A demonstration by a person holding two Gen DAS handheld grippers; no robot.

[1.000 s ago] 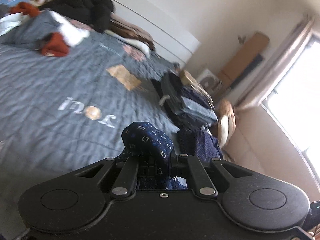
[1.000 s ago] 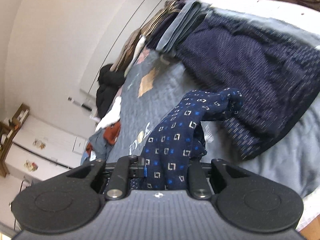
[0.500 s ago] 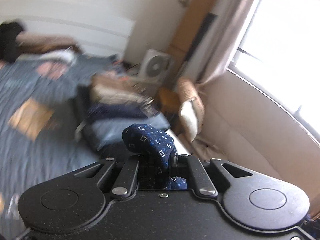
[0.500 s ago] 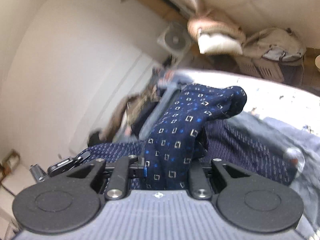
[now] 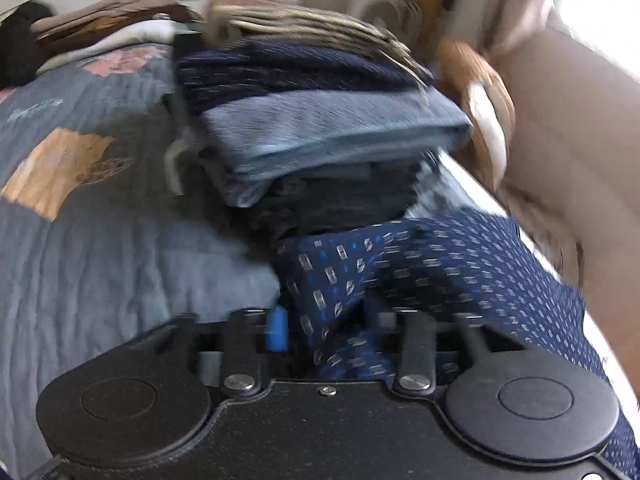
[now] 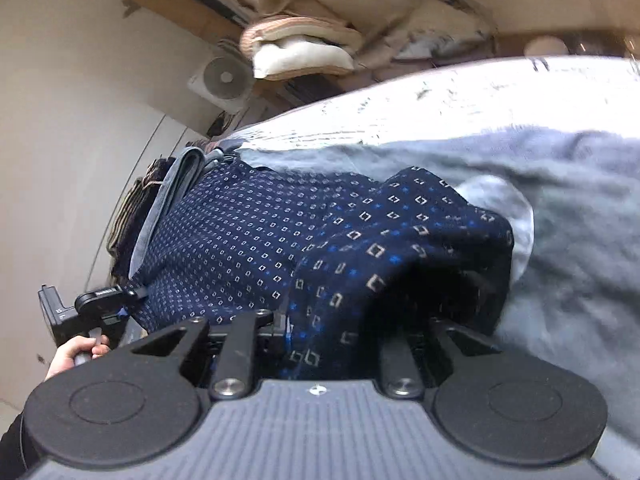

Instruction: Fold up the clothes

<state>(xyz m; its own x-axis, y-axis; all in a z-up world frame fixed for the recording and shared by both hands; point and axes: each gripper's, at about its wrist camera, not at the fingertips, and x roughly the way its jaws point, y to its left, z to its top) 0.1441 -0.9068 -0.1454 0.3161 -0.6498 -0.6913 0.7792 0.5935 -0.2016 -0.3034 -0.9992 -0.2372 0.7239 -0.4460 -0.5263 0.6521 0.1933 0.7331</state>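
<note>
A navy garment with a small square print (image 5: 440, 264) lies on the grey quilt (image 5: 100, 260), right beside a stack of folded clothes (image 5: 320, 128). My left gripper (image 5: 328, 320) has its jaws apart, and a fold of the garment rests loosely between them. One blue pad (image 5: 276, 328) shows bare. In the right wrist view the garment (image 6: 248, 248) is spread flat, with its near edge bunched up. My right gripper (image 6: 336, 332) is shut on that bunched edge. The left gripper (image 6: 120, 296) sits at the garment's far left corner, held by a hand (image 6: 76, 354).
The bed's edge runs close behind the garment (image 6: 480, 92). Beyond it are a white fan (image 6: 224, 80), a tan cushion (image 6: 300, 48) and a beige wall. More clothes lie piled at the head of the bed (image 5: 100, 20).
Both grippers swung toward the stack and came down, so the garment that was held up now lies on the bed. The left jaws have opened; the right stays shut.
</note>
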